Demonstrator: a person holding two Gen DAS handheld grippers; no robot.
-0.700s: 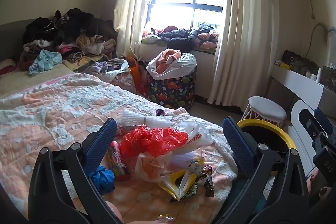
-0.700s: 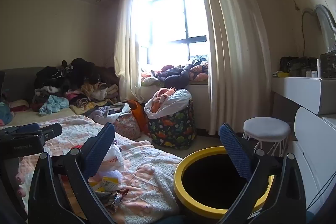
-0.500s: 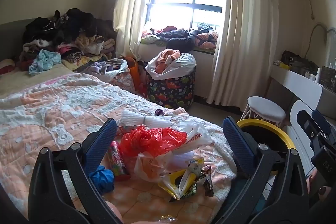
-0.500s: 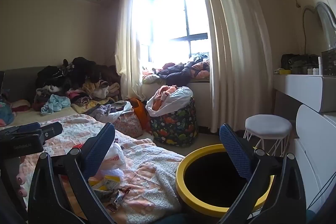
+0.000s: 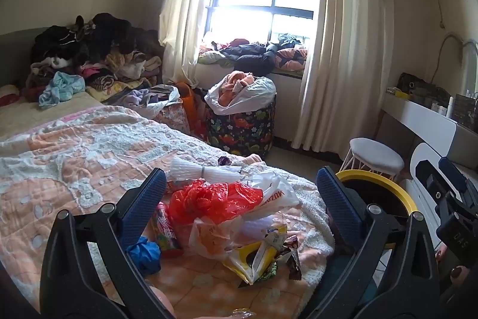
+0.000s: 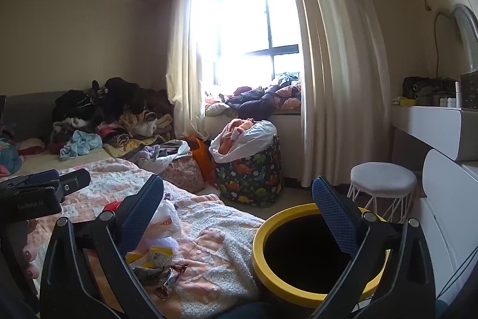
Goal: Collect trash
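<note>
Looking along left gripper (image 5: 240, 205): fingers spread wide, nothing between the blue pads (image 5: 143, 205); it hangs over the near end of the bed (image 5: 74, 157).
Trash pile, left view: lies on the bedspread near the bed's right edge, framed by the two fingers.
Count, left view: one red plastic bag (image 5: 212, 199); one white printed bag (image 5: 274, 190) touching its right side; one yellow wrapper (image 5: 254, 256) nearest the camera; one blue crumpled piece (image 5: 145, 251) at near left; one white bundle (image 5: 203, 169) at the far side.
Edge, left view: bed ends just left of the yellow-rimmed bin (image 5: 385, 196); one white stool (image 5: 376, 154) stands behind it.
Right gripper, right view (image 6: 239, 211): fingers spread wide, holding nothing, over the gap between bed and bin.
Bin, right view (image 6: 260, 256): one, mouth open and dark inside, touching or just beside the bedspread's edge.
Trash, right view: white bag (image 6: 167, 220) and small wrappers (image 6: 167, 277) near left.
Open floor: strip between bin and one dinosaur-print hamper (image 6: 251, 175).
</note>
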